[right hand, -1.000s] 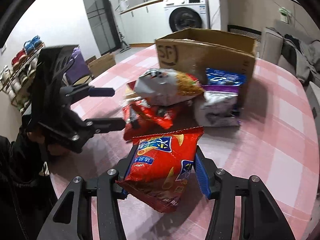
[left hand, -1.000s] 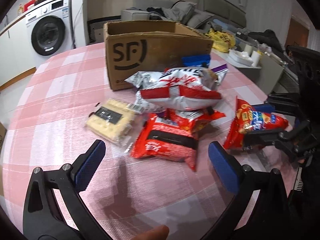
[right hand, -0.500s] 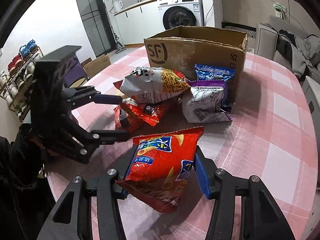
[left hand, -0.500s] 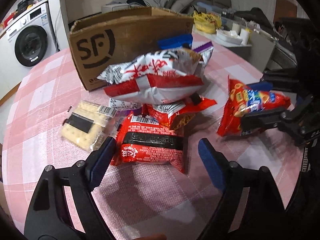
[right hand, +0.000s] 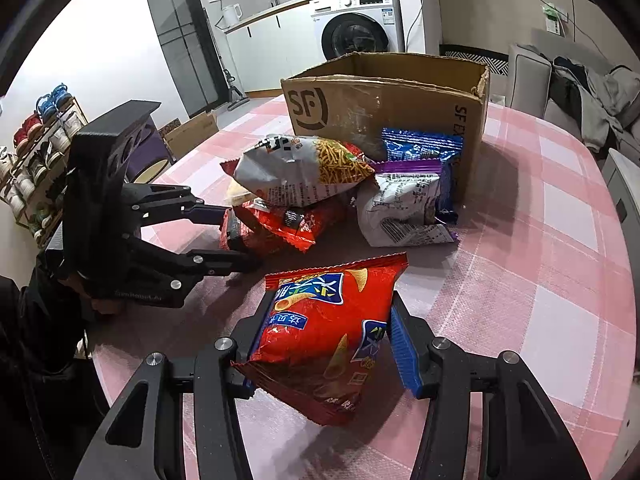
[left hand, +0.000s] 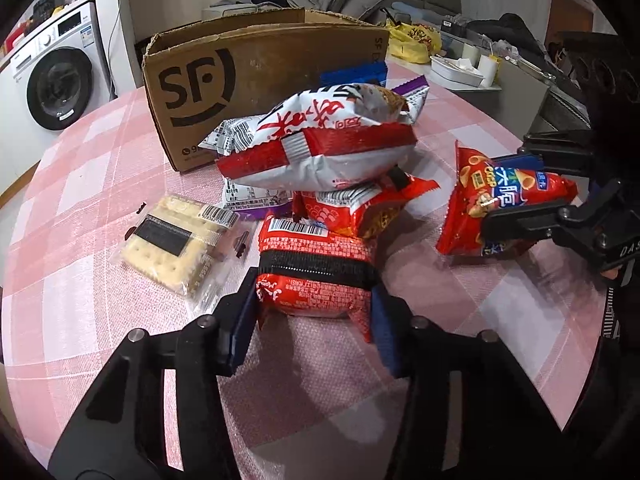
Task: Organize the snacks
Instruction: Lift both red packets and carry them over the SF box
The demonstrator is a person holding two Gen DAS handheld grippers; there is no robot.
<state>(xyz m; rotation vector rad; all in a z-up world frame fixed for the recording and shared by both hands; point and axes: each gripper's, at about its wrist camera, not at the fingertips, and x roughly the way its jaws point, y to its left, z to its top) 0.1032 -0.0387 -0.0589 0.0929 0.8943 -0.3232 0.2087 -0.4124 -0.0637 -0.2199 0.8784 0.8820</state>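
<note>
My left gripper (left hand: pixel 314 322) is pinching the red noodle packet (left hand: pixel 316 272) at lower centre; my right gripper (right hand: pixel 326 344) is clamping the red chip bag (right hand: pixel 332 332), cardboard box (right hand: pixel 384 104) behind.

Left fingers (left hand: pixel 245 322) have closed around red packet (left hand: pixel 316 276).

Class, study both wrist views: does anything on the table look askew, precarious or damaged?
Yes. The white and red snack bag lies tilted on top of two red packets, a loose heap beside the cardboard box. The box's top edge looks ragged and torn. Nothing appears spilled.
</note>
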